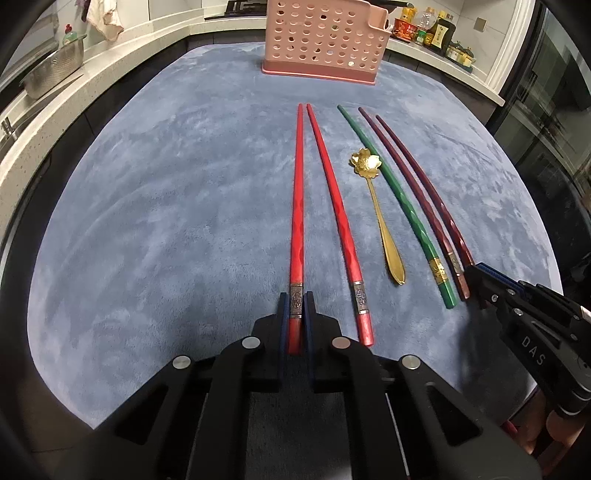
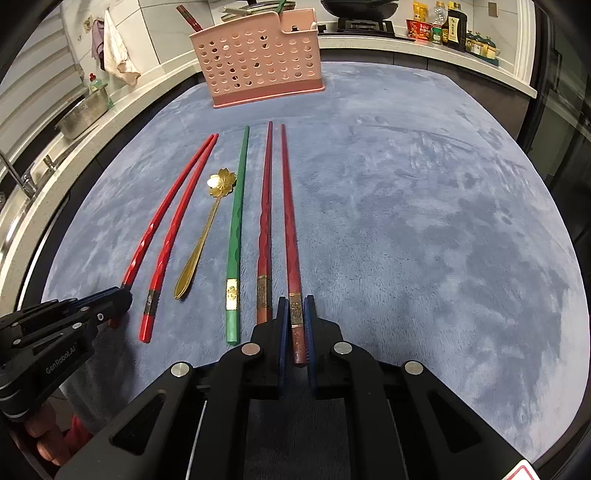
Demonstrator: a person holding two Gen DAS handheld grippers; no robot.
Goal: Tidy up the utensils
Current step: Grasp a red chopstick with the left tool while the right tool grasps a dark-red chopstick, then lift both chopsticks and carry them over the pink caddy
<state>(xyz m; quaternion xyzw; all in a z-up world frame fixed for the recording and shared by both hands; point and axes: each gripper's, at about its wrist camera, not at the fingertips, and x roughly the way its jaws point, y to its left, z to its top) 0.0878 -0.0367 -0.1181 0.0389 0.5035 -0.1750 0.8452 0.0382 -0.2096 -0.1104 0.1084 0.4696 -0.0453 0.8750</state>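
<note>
left gripper [image 1: 296, 314]: clamped on the thick end of the outer red chopstick [image 1: 297, 206], pads on either side of its metal band; chopstick flat on the cloth.
right gripper [image 2: 296, 317]: clamped on the thick end of the outer dark red chopstick [image 2: 290, 221], at its band; also flat on the cloth.
row on cloth: second red chopstick [image 1: 338, 210] just beside the held one, tips nearly touching; then gold spoon [image 1: 376, 218] with a flower-shaped bowl, green chopstick [image 1: 391, 199], second dark red chopstick [image 2: 264, 221]. All roughly parallel, thick ends toward the grippers.
open room: blue cloth [image 2: 424, 240] bare to the right of the dark red pair and left of the red pair; clear strip between chopstick tips and the basket.
edges: cloth runs near the white counter [image 1: 44, 147] on the left; counter also behind and to the right.
writing: "DAS" on the right gripper body, "GenRobot.AI" on the left one. Bottle labels too small to read.
basket [image 2: 262, 59]: pink, perforated, upright at the far edge of the cloth; a dark red and a green stick poke out of the top, rest of contents unclear.
metal colander [image 2: 86, 112]: on left counter, contents hidden.
bottles and jars [image 2: 448, 27]: grouped on the far right counter.
</note>
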